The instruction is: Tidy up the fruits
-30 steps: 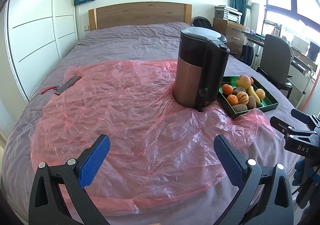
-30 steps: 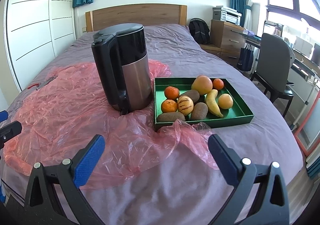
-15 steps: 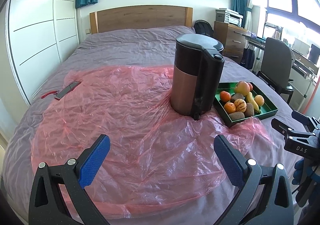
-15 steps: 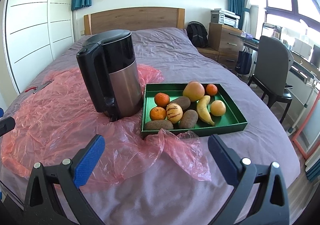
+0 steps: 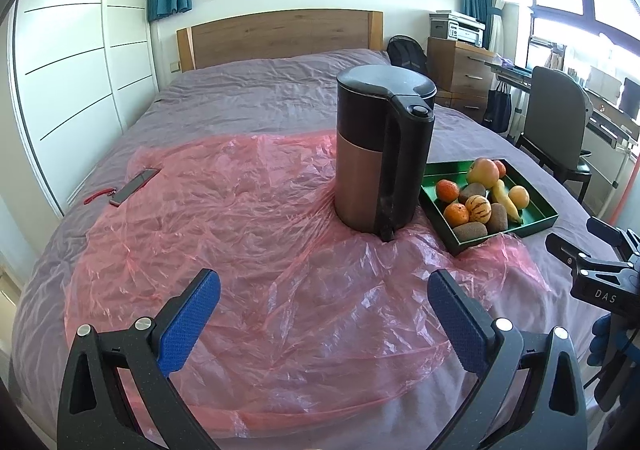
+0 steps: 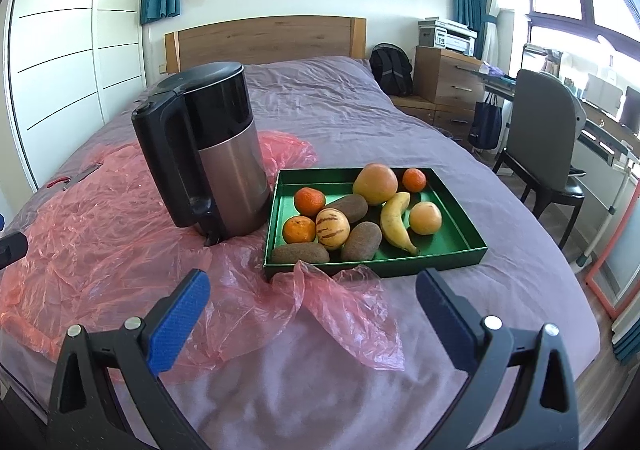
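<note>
Both grippers hover level with fingers spread wide, empty: left gripper (image 5: 323, 304) facing the black-and-copper kettle (image 5: 380, 154), right gripper (image 6: 313, 304) facing the green fruit tray (image 6: 460, 234) ahead.

A deep green rectangular cardboard tray (image 6: 460, 250) holds bright orange round tangerines (image 6: 309, 201), a yellow curved banana (image 6: 394, 222) and, at seven o'clock, a cream purple-striped melon (image 6: 332, 228); crinkled translucent pink plastic sheet (image 5: 240, 242) around.

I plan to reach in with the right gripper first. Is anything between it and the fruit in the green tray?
Almost nothing: the right gripper is open, facing the green tray. Only crumpled pink plastic lies ahead of its near rim. The kettle stands left.
</note>
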The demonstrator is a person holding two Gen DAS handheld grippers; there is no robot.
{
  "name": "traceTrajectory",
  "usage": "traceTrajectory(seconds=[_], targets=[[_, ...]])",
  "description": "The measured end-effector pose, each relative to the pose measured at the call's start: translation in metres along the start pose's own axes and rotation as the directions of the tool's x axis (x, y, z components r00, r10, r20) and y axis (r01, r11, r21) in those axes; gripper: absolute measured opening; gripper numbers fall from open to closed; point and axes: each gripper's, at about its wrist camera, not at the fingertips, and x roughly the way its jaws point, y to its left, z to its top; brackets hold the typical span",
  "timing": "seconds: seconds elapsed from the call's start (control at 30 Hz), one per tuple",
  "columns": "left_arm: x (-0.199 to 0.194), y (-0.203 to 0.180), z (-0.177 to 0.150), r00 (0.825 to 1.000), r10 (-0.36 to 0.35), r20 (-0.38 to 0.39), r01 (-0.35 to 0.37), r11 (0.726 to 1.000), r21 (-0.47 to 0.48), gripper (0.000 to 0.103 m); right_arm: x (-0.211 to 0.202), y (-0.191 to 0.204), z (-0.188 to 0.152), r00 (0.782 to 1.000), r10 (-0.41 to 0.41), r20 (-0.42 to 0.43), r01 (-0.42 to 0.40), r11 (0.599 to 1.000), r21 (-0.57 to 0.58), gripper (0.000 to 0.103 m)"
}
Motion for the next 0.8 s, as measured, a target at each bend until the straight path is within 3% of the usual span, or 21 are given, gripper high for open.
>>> traceTrajectory(seconds=[0.8], targets=[[0.005,-0.015,-0.003,1.000,-0.003,-0.017,0.004,0.999,0.038,0.102,0.004,-0.014,-0.002,1.000,-0.008,-0.005,0.008,1.000,0.023,0.103]])
